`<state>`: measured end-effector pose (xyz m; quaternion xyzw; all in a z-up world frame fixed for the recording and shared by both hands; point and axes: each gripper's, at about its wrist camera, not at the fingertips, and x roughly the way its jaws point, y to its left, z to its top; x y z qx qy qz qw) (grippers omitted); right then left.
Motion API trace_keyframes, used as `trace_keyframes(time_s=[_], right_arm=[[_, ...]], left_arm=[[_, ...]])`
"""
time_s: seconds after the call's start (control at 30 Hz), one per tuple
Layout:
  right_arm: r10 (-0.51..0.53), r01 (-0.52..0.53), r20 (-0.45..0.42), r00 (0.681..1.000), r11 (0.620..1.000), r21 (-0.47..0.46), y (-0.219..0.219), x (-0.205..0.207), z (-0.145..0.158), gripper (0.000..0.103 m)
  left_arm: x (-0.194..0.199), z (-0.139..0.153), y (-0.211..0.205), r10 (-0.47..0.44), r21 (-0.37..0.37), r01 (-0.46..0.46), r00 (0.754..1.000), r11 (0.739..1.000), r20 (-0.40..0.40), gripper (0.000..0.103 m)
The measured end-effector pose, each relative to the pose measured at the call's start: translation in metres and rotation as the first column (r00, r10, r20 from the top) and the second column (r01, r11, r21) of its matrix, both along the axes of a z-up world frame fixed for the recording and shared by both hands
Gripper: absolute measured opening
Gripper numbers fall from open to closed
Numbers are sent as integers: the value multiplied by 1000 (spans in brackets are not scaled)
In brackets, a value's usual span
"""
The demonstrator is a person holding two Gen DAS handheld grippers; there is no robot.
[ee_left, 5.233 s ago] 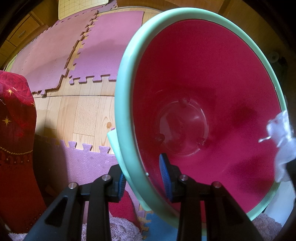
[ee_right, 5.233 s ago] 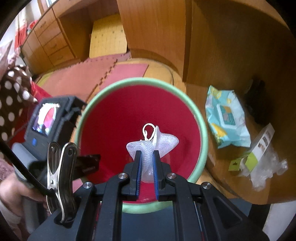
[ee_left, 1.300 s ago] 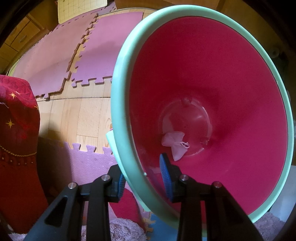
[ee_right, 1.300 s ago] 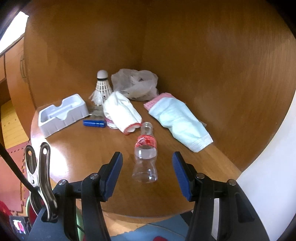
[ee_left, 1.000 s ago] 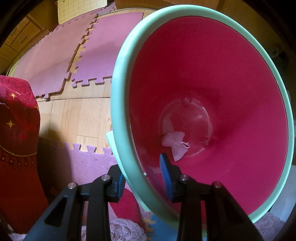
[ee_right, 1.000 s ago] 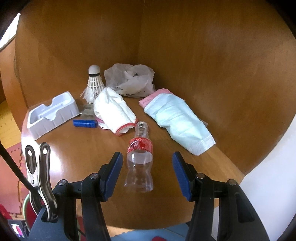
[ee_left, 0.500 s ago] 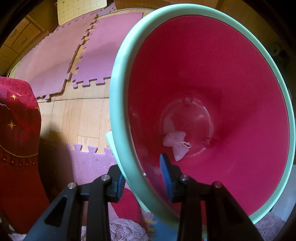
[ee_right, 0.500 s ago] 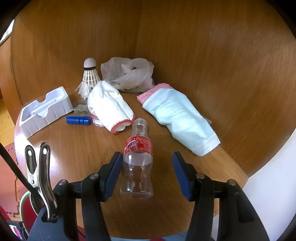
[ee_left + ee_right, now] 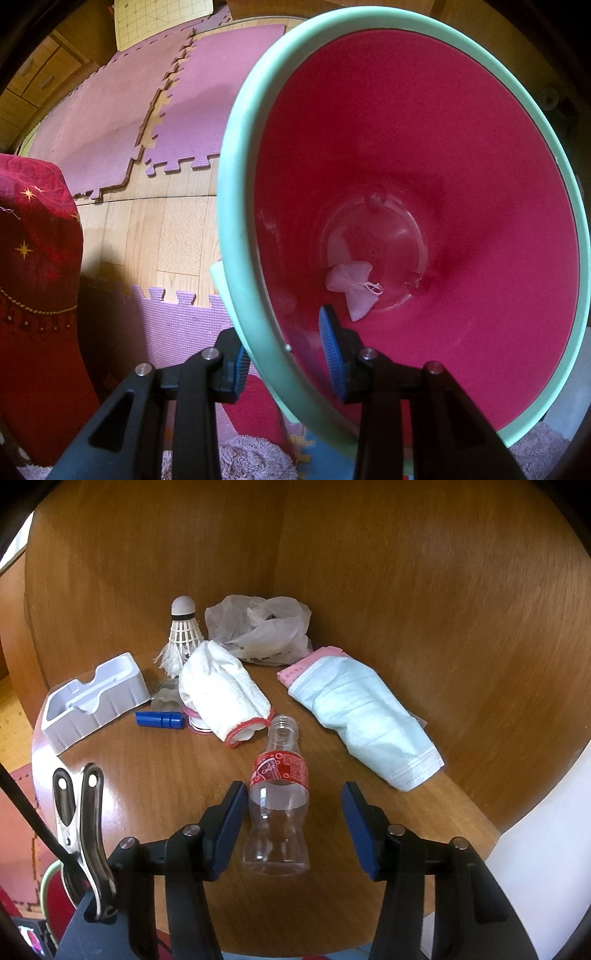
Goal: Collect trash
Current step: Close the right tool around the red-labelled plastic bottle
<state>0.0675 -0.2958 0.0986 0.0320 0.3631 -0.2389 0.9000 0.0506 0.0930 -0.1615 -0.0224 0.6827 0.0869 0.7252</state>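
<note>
The left gripper (image 9: pixel 284 358) points straight down, its jaws clamped on the near rim of the bin (image 9: pixel 236 236): one blue pad sits outside the mint-green rim and the other inside against the red wall. Ahead of the inner pad, at the bottom of the bin, lies a small white mesh pouch (image 9: pixel 352 286) with a looped string. To the gripper's left the wooden floor shows, partly covered by pink foam mats (image 9: pixel 110 122), and a red cloth with gold stars (image 9: pixel 33 266) hangs at the far left edge.

The right gripper (image 9: pixel 293 821) is angled downward toward a wooden shelf (image 9: pixel 155 794). Its jaws are closing and stand about half open, with an empty clear plastic bottle (image 9: pixel 279 805) lying on its side between them, its open neck pointing away from the gripper. The left pad is at or just beside the bottle's side; the right pad is clearly apart from it. Whether the left pad touches cannot be told.

Beyond the bottle's neck lies a white cloth with red trim (image 9: pixel 221 694). Ahead and to the right is a pale blue face mask (image 9: pixel 365 716). Further back are a crumpled plastic bag (image 9: pixel 262 631) and an upright shuttlecock (image 9: pixel 181 635). Ahead to the left sit a blue cylinder (image 9: pixel 159 720) and a white moulded tray (image 9: pixel 92 701). A metal clip (image 9: pixel 79 827) is fixed to the gripper's left side.
</note>
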Motion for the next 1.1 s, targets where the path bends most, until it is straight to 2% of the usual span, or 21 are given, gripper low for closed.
trace_keyframes(time_s=[0.17, 0.33, 0.5, 0.63, 1.1], right_arm=[[13, -13, 8, 1000, 1000, 17, 1, -1, 1, 47], [16, -21, 40, 999, 993, 115, -9, -5, 0, 47], [19, -28, 60, 998, 990, 138, -12, -7, 0, 46], [19, -26, 59, 998, 992, 121, -11, -6, 0, 32], [31, -45, 88, 996, 985, 164, -13, -14, 1, 32]], left_arm=[[0, 0, -1, -1, 1, 1, 1000, 1000, 1, 37], [0, 0, -1, -1, 3, 1, 1000, 1000, 1, 37], [0, 0, 1, -2, 2, 2, 1000, 1000, 2, 37], [0, -1, 0, 0, -1, 0, 1000, 1000, 2, 37], [0, -1, 0, 0, 0, 0, 1000, 1000, 2, 37]])
